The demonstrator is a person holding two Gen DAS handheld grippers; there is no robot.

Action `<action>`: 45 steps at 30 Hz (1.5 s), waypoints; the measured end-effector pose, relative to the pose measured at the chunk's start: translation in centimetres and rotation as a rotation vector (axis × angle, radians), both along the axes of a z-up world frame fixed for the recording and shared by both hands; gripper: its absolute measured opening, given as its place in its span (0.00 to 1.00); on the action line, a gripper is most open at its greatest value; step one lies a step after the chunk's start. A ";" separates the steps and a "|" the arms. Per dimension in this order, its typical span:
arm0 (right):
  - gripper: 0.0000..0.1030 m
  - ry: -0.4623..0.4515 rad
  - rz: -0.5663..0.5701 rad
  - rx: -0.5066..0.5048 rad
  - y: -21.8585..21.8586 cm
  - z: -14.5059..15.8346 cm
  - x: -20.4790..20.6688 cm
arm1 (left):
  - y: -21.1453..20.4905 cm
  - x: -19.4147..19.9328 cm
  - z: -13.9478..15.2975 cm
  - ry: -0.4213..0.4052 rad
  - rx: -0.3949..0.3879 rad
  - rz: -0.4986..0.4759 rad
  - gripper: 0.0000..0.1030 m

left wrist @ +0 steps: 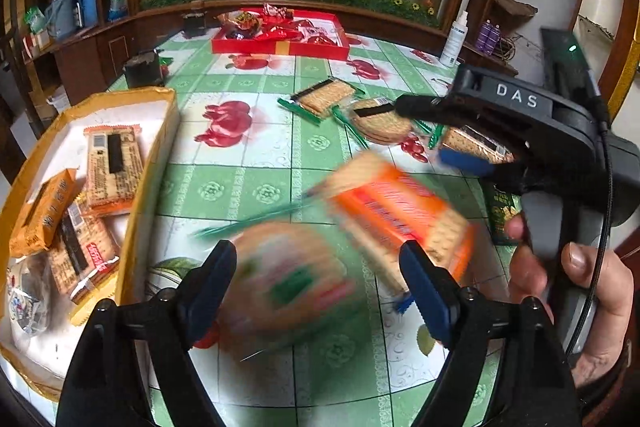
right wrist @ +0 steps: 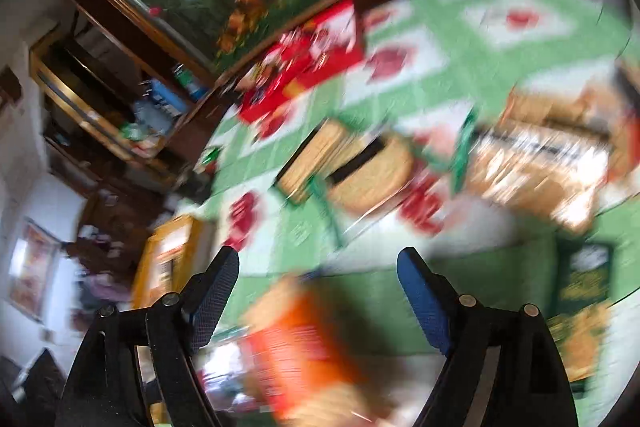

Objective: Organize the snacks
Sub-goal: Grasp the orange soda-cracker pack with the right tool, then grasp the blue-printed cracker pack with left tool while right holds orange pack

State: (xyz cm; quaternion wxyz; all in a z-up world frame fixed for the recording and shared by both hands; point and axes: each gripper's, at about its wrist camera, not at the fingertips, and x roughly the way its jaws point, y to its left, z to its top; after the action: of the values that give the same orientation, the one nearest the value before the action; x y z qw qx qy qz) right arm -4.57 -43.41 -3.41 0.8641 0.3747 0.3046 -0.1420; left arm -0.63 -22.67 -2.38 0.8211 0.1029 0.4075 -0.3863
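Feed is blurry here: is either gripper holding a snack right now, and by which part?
Nothing is held. The left gripper and right gripper both stand open; the round biscuit pack and orange cracker pack are blurred, apparently loose.

free: green tablecloth (left wrist: 248, 183) centre | blocked: yellow box (left wrist: 160, 131) left, biscuit packs (left wrist: 360, 111) beyond

Green-checked tablecloth (left wrist: 256, 163) with red fruit; red box (left wrist: 280, 47); orange packet (left wrist: 396, 211)

Both wrist views close above tablecloth (left wrist: 256, 163), seemingly.
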 end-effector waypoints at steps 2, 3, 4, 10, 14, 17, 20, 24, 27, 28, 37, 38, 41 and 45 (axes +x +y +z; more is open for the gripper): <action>0.83 -0.013 -0.033 0.003 -0.5 0.2 -0.8 | -0.5 0.1 -0.4 0.000 0.035 0.003 0.87; 0.83 -0.022 -0.037 0.024 -1.0 0.0 -0.9 | -0.7 0.1 -0.7 -0.005 0.053 0.002 0.87; 0.83 -0.021 -0.034 0.035 -1.3 -0.1 -0.9 | -0.9 0.1 -1.0 -0.010 0.066 0.003 0.87; 0.83 0.011 0.187 0.011 1.0 0.3 1.9 | -1.1 0.2 -1.7 -0.002 0.093 -0.001 0.87; 0.84 0.008 0.362 0.001 2.4 0.4 2.9 | 1.6 0.3 0.4 -0.052 0.083 0.017 0.87; 0.84 0.070 0.462 -0.128 4.2 0.5 3.2 | 3.9 0.8 2.2 -0.081 0.056 0.053 0.87; 0.84 0.154 0.560 -0.279 7.0 -0.3 3.3 | 5.7 1.4 3.5 -0.076 0.006 0.085 0.87; 0.77 0.249 0.585 -0.378 8.2 -2.4 4.0 | 6.5 1.8 3.4 -0.044 -0.013 0.097 0.87; 0.60 0.233 0.563 -0.314 6.8 -2.5 3.6 | 6.2 1.7 3.2 -0.018 -0.025 0.080 0.87; 0.59 0.239 0.536 -0.305 6.2 -2.5 3.6 | 6.1 1.6 3.1 -0.013 -0.028 0.077 0.87; 0.56 0.150 0.183 -0.169 -0.8 -1.0 1.1 | 1.5 1.4 1.1 0.168 -0.055 0.016 0.87; 0.56 0.126 0.161 -0.171 -1.0 -0.5 0.8 | 1.0 1.4 0.9 0.187 -0.056 0.015 0.87; 0.56 0.077 0.109 -0.174 -1.6 0.6 -0.2 | -1.4 1.8 -0.5 0.260 -0.033 0.055 0.87; 0.56 0.047 0.078 -0.159 -2.2 1.4 -0.8 | -4.1 2.0 -1.8 0.256 0.045 0.116 0.87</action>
State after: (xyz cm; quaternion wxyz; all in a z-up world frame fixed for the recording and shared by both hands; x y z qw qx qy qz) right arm -5.39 -45.58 -2.06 0.8886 0.2892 0.3268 -0.1408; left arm 1.40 -26.78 -4.20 0.7809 0.0475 0.5225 -0.3391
